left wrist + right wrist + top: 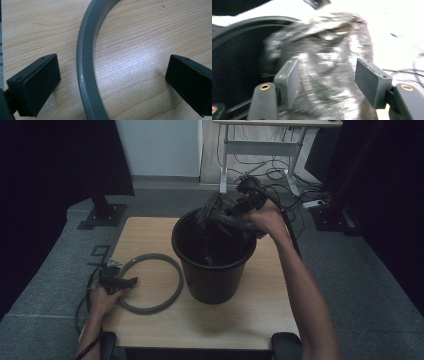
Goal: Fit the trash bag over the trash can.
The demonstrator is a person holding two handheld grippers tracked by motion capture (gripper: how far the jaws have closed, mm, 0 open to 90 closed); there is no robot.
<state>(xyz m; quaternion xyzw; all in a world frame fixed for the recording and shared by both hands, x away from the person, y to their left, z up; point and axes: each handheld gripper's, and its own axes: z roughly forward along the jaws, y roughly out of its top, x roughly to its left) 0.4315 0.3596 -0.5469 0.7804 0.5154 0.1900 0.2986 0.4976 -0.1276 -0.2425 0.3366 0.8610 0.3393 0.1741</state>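
Note:
A black bin (212, 282) stands upright in the middle of the wooden table (250, 317). A crumpled black plastic bag (220, 220) hangs over its far rim and down inside. My right gripper (231, 209) is at that far rim, open, and in the right gripper view the glossy bag (327, 50) lies between the parted pads (289, 77) of the right gripper (327, 77), beside the bin rim (244, 23). A grey ring (176, 275) lies flat to the left of the bin. My left gripper (129, 281) sits low at its near-left arc, open (113, 68), straddling the ring (86, 62).
Grey carpet surrounds the table. A dark stand base (102, 215) sits on the floor at the far left. A desk frame (225, 165) with loose cables (280, 172) stands beyond the table. Bare tabletop lies to the right of the bin and in front of it.

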